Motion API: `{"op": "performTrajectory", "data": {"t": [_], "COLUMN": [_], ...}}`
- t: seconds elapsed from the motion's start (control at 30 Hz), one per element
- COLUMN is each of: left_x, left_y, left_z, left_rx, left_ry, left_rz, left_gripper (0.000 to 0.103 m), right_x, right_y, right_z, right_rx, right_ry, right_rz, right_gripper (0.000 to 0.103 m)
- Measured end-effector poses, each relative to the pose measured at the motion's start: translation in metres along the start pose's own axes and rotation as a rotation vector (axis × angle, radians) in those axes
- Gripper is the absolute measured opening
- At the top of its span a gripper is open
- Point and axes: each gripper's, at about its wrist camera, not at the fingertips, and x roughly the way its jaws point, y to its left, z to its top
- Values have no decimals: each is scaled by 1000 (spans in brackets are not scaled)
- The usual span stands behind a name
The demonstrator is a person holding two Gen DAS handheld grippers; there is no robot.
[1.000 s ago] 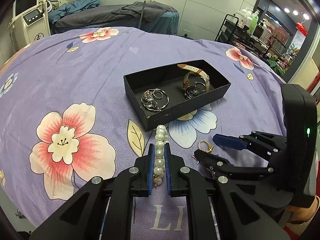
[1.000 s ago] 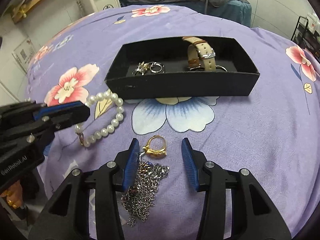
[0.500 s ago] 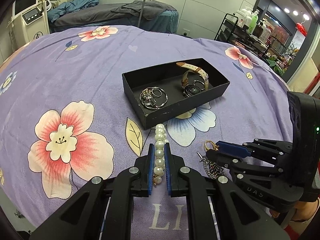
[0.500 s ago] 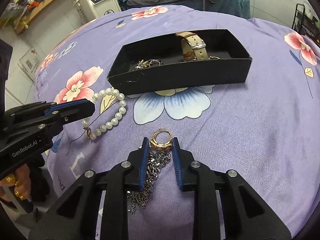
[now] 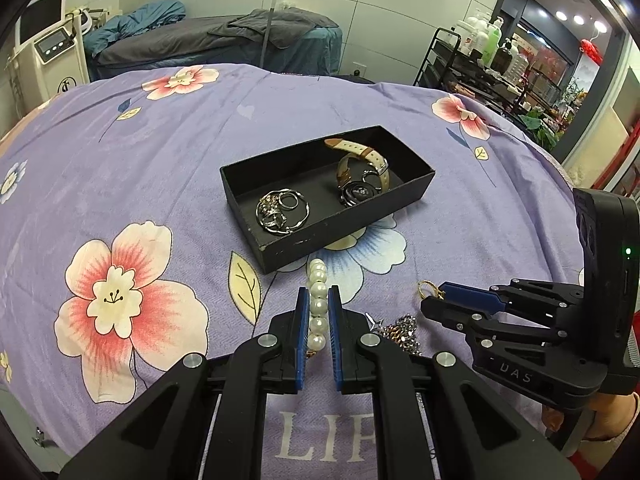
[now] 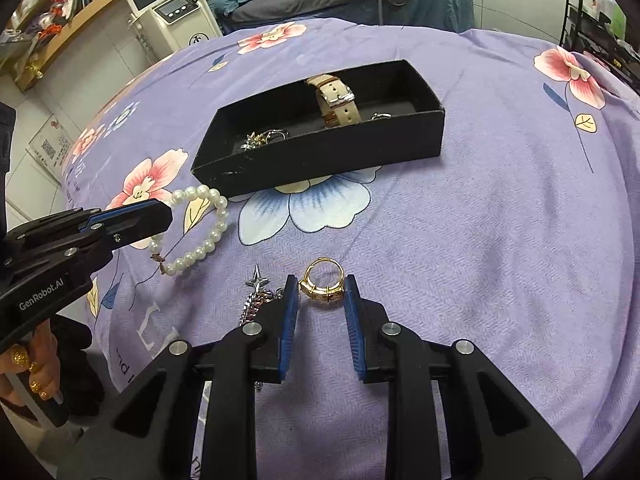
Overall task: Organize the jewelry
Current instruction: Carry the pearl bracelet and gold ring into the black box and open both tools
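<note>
pearl bracelet (image 6: 196, 232): white bead loop, flat on the purple cloth at 7 o'clock of the box.
gold ring (image 6: 322, 282): chunky band, tilted on edge, at 6 o'clock of the box.
silver chain (image 6: 256, 296): heaped, star charm on top, at 9 o'clock of the ring.
black box (image 6: 320, 152): open, shallow; tan-strap watch (image 6: 336, 98) at its 3 o'clock end, silver rings (image 5: 282, 212) at its 9 o'clock end.
</note>
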Motion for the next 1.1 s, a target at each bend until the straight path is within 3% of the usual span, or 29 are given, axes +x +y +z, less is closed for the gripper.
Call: {"op": "performTrajectory", "data": {"t": [0.73, 1.1], "left_x": [-12, 18], "left_y": [-9, -1], "left_z": [61, 81], "left_rx": [40, 40], "left_ry": [-118, -99], "left_rz": [-1, 43], "left_gripper": [9, 9], "right_x": [-17, -7], "right_y": [-11, -21], "right_z": [58, 95], "right_rx": [6, 22], "right_ry": [-117, -146], "right_rz": [-36, -80], "right_gripper": [24, 24]}}
